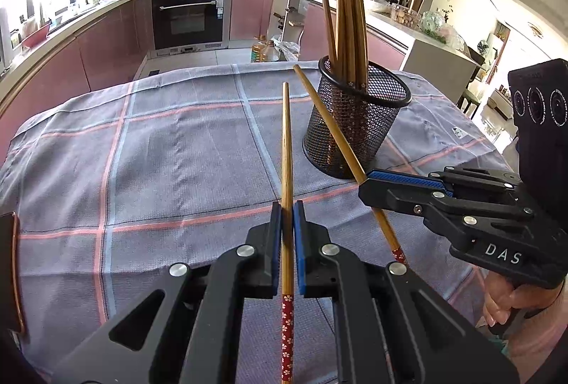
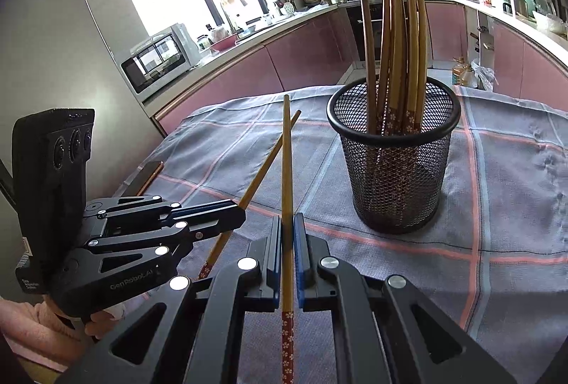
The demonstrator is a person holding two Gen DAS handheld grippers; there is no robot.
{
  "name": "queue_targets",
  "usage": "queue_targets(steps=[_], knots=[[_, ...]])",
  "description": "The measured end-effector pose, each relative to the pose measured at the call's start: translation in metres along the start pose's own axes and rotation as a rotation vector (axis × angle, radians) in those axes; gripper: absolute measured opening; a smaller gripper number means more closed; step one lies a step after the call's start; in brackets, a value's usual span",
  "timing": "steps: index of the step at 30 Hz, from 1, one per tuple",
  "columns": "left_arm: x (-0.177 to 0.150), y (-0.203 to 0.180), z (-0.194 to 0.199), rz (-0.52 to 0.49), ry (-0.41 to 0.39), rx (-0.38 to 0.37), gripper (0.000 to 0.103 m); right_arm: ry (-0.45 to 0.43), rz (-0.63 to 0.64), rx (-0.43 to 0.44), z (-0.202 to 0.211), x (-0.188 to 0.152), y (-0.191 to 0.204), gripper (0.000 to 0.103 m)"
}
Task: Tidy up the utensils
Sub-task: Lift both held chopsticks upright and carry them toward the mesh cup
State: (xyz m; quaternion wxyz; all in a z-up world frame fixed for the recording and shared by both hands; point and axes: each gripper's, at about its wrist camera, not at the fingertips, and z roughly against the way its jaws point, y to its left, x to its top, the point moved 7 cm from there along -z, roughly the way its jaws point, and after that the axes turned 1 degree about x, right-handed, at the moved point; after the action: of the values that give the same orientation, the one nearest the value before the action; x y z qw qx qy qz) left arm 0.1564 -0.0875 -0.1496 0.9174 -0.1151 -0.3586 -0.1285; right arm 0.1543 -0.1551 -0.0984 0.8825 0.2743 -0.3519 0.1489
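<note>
My left gripper [image 1: 287, 206] is shut on a wooden chopstick [image 1: 287, 149] with a red flowered handle end; the stick points away over the table. To its right, my right gripper [image 1: 365, 184] is shut on a second chopstick [image 1: 326, 121], which slants up toward the black mesh holder [image 1: 355, 128]. In the right wrist view, the right gripper [image 2: 287, 219] clamps its chopstick [image 2: 287, 164], and the left gripper [image 2: 241, 217] holds the other chopstick [image 2: 266, 164] at the left. The mesh holder [image 2: 394, 171] stands upright ahead on the right, with several chopsticks [image 2: 397, 39] in it.
A grey-blue plaid cloth [image 1: 159, 153] covers the table. A phone [image 2: 149, 176] lies at the table's left edge. Beyond the far edge are pink kitchen cabinets [image 1: 106, 39], an oven [image 1: 188, 15] and an oil bottle [image 1: 261, 52] on the floor.
</note>
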Motion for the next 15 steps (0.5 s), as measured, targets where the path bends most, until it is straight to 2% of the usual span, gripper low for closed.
queue_targets(steps=[15], knots=[[0.006,-0.006,0.016,-0.006,-0.038,-0.02,0.007,-0.055,0.003,0.001,0.02,0.005,-0.003,0.006]])
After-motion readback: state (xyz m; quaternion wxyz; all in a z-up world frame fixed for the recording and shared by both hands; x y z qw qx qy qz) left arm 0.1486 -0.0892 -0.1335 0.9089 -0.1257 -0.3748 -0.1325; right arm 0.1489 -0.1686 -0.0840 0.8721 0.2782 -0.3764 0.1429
